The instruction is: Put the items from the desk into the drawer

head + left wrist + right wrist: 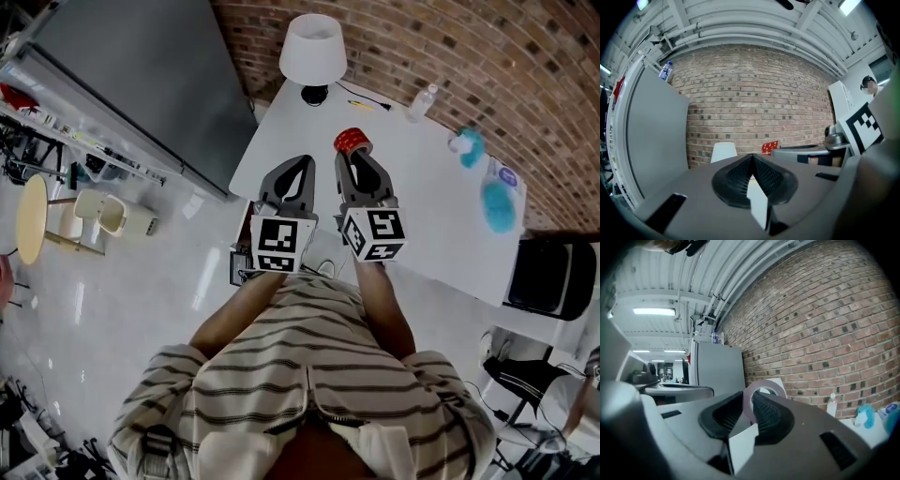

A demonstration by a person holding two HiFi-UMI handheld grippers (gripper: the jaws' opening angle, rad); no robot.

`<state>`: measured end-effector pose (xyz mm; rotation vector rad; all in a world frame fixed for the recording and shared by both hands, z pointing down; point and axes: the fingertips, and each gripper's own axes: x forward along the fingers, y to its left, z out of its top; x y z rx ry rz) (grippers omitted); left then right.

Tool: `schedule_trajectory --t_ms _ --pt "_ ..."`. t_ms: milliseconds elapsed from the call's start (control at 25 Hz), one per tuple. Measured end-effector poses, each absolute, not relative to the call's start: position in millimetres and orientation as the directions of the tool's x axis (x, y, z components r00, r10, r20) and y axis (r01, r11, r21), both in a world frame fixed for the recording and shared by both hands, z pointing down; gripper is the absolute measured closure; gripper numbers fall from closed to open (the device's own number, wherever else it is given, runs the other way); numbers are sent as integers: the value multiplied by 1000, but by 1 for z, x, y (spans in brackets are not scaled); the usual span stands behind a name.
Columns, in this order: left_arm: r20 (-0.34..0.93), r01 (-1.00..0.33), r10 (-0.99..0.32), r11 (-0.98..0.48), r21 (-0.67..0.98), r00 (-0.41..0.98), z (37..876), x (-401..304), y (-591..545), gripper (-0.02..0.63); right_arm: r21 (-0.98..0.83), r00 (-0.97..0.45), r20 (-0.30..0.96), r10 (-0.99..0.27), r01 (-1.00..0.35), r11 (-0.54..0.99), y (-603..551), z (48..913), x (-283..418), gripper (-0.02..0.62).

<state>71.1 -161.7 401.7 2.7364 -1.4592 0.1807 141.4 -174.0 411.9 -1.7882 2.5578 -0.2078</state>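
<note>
Above the white worktop point(427, 192), the right tongs point(354, 153) grip a red tape roll point(352, 140), held upright between their pads; just beside them, the left tongs point(301, 162) sit pressed together, empty.

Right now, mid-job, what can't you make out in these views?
Drawer: in no view; head view, the left hand-held gripper, right hand-held gripper and person's forearms cover the desk's near edge.
Red tape roll: head view, partly under the right hand-held gripper.
Teal items: head view, too blurred to name.
</note>
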Motion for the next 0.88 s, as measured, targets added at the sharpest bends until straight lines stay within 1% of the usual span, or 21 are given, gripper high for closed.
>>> schedule_trajectory --t_ms 280,520,880 --pt "101 -830 -826 -557 7 555 397 71 -162 601 -85 -327 28 -945 -942 324 -169 398 140 518" --pt "92 -826 -822 -564 2 561 393 75 -163 601 -59 -324 7 -946 -945 323 -166 390 136 518" --pt "80 -827 -824 -561 13 561 389 79 -165 601 -47 -319 1 -948 -947 319 -165 387 139 518"
